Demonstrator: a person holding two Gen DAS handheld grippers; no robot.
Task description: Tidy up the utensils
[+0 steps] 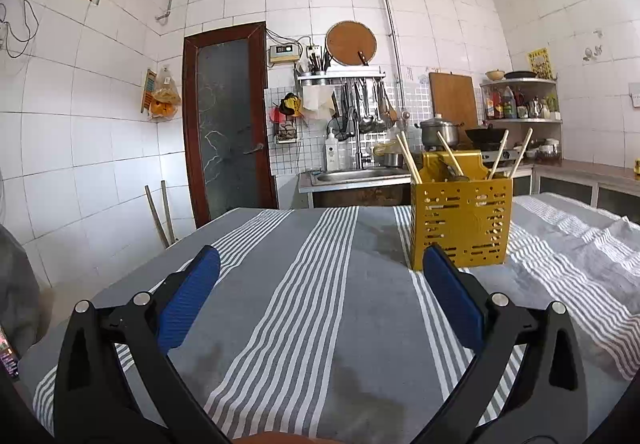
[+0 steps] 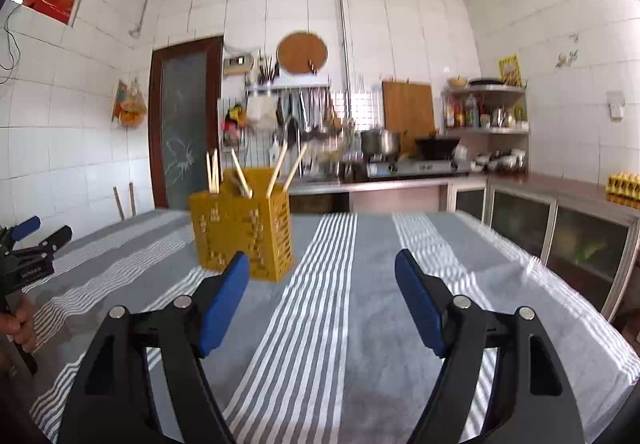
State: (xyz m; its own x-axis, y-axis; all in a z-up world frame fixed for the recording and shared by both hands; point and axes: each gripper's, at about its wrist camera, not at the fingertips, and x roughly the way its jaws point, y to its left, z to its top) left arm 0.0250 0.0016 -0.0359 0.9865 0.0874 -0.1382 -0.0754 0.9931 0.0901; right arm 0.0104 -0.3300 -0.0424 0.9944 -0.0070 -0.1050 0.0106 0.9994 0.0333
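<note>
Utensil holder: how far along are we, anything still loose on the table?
Done: the chopsticks stand in the yellow utensil holder on the striped cloth. In hand: nothing; the left gripper and right gripper both hang over the cloth with jaws wide apart. Left: no loose utensil shows on the cloth in either wrist view, so the job looks finished or nearly so.

Yellow perforated utensil holder (image 1: 462, 222) stands upright on the striped cloth, holding perhaps five chopsticks (image 1: 408, 157).
</note>
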